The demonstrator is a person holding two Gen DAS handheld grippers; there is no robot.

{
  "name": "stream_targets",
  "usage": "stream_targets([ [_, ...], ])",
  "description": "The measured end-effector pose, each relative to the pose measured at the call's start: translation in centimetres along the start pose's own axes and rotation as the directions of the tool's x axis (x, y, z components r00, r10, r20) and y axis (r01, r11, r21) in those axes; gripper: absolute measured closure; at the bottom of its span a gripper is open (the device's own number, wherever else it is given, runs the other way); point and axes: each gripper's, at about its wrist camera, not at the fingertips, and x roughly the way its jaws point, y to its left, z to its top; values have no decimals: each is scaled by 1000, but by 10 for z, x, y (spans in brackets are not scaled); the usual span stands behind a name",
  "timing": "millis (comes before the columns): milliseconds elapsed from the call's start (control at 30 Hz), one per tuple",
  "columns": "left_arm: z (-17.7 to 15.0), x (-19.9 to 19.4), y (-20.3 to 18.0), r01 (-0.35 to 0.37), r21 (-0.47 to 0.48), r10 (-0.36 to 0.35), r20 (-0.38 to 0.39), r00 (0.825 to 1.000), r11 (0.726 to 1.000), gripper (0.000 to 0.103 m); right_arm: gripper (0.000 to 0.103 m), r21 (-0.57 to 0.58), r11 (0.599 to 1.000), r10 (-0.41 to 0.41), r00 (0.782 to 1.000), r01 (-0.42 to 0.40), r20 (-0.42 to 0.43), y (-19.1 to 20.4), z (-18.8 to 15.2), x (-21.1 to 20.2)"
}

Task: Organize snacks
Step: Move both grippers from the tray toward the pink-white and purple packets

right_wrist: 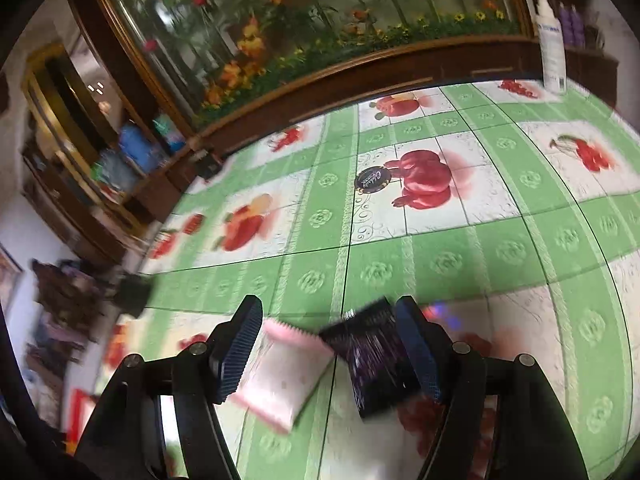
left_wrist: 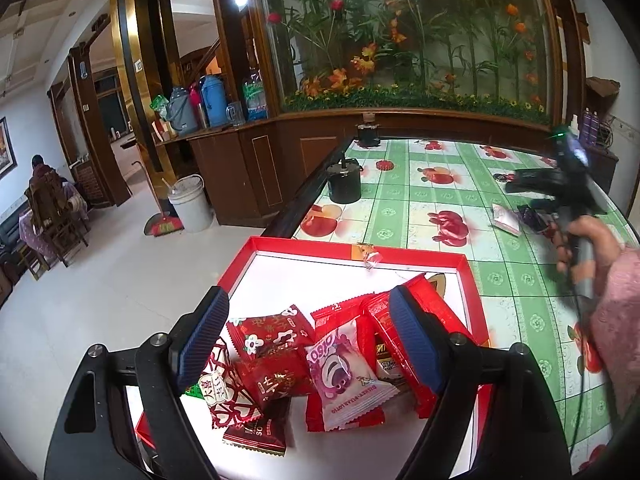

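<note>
The left tool (left_wrist: 308, 336) is being held released above the red box (left_wrist: 472, 280) of snacks; the right tool (right_wrist: 328, 344), released, is being lowered around a dark packet (right_wrist: 376, 360) mid-counter for collecting.

- One red box (left_wrist: 474, 292) holds the snacks.
- One pink bear packet (left_wrist: 344, 376) lies inside it.
- Two loose packets on the worktop: one pink (right_wrist: 284, 376), one purple (right_wrist: 376, 360).
- One round dark snack (right_wrist: 373, 179).

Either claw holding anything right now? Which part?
Neither. Left claw is open above the snacks in the red tray. Right claw is open around a pink packet and a purple packet.
</note>
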Motion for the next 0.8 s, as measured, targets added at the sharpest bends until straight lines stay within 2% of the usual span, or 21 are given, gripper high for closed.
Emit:
stream_targets([
  [67,1,0,-1,1,0,-1,2,1000,1000,20,33,7,1000,2,999,-2,-32,9,-1,11],
  [133,1,0,-2,3,1,-3,0,1000,1000,20,33,-29,998,-54,997,53,-48,19,-6,20],
  [267,0,0,-5,15,3,-15,-11,1000,1000,20,34,-160,974,-165,986,161,-10,36,-19,22],
  [367,-1,-1,-6,24,2,-24,-19,1000,1000,20,46,-257,935,-254,967,246,3,45,-29,21],
  [400,-2,-2,-7,26,2,-26,-21,999,1000,20,55,-272,925,-274,962,266,10,45,-32,18],
  [533,-4,-9,-11,35,7,-35,-20,999,999,20,64,-270,930,-258,966,248,-2,33,-42,1],
  [733,-4,-26,-25,75,33,-75,8,997,997,20,63,-299,931,-224,974,208,-20,9,-85,-55],
  [800,-4,-28,-34,94,46,-94,9,996,995,20,63,-295,940,-191,980,170,-44,-3,-103,-76],
])
